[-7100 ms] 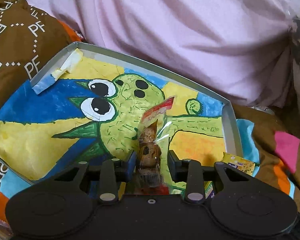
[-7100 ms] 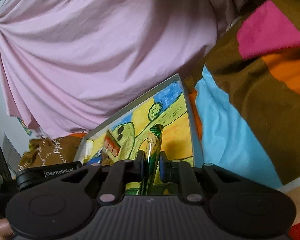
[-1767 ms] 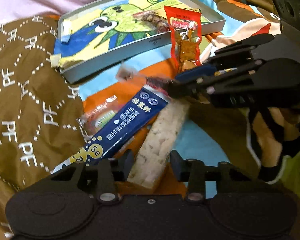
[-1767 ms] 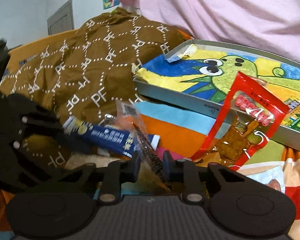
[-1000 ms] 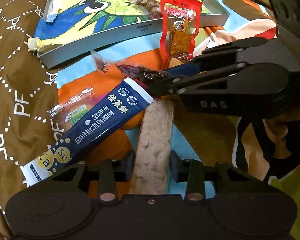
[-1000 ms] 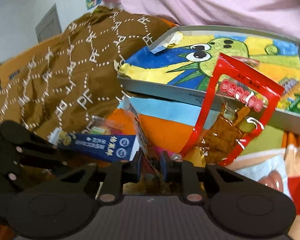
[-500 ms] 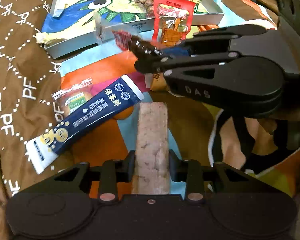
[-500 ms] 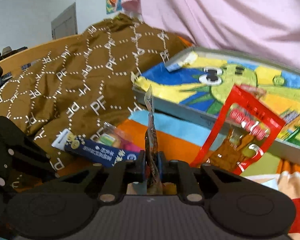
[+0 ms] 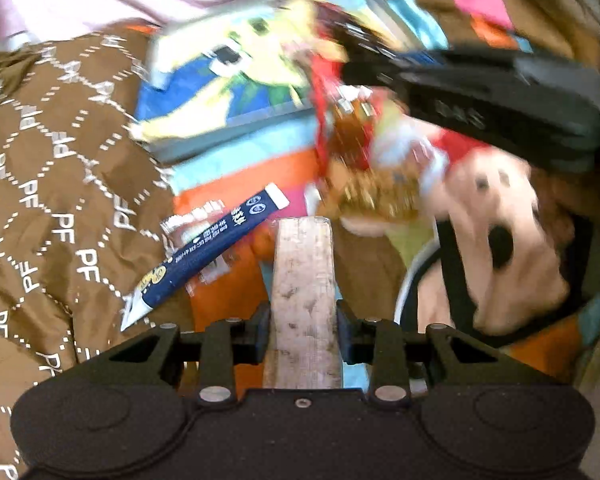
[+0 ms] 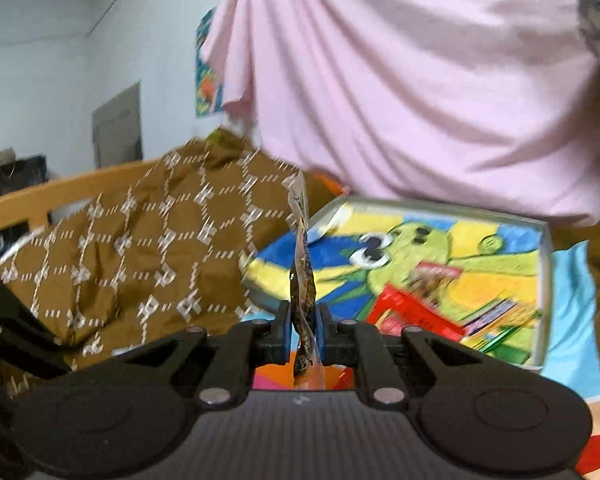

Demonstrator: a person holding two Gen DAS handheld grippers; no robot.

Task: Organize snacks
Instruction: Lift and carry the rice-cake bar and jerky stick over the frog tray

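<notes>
Step in hand: carry phase, both hands loaded.

Left gripper (image 9: 303, 332) clamped on pale snack bar (image 9: 303, 280), held over bed quilt (image 9: 60, 184), short of tray.

Right gripper (image 10: 303, 330) pinched on thin twisted sachet (image 10: 302, 276), standing upright, tray (image 10: 544, 280) ahead w/ red packet (image 10: 408, 312) already in it.

Blue stick pack (image 9: 208, 256) lies loose on quilt.

Next, prob.: bring both over tray, lower, release w/o crowding each other. Left view blurred.
</notes>
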